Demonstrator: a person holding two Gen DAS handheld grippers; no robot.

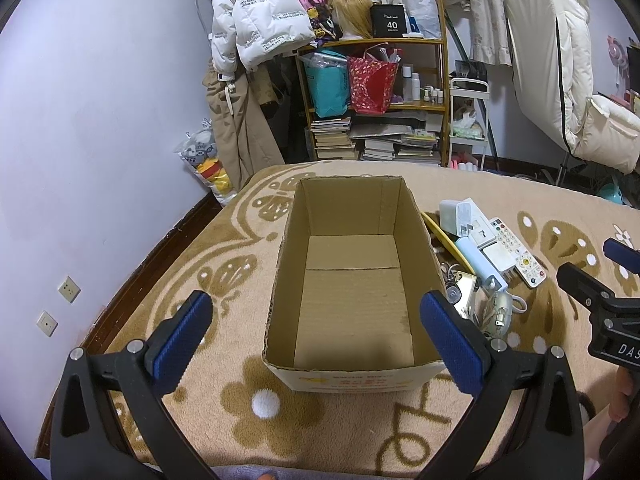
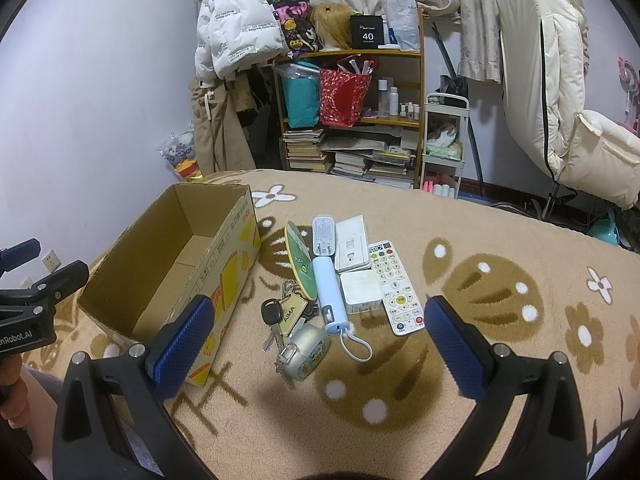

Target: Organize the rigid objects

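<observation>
The right gripper hangs above the pile with its jaws spread wide and nothing between them; the left gripper is likewise agape and empty, poised over the near end of the box; nothing has been packed, for the box floor is bare cardboard, so I judge the job to be at its very start, with the first pick not yet made. The pile lies on the blanket just right of the box: a white remote, a blue power bank with a looped cord, a white charger, a wall plug, a socket plate, a green disc, keys with a brass tag, and a small silver case; most touch or overlap. The next move likely calls for the right gripper to descend on an outlying piece, the remote or the case, closing across its narrow width; the keys look loose and apt to dangle, the rest hard and smooth.
</observation>
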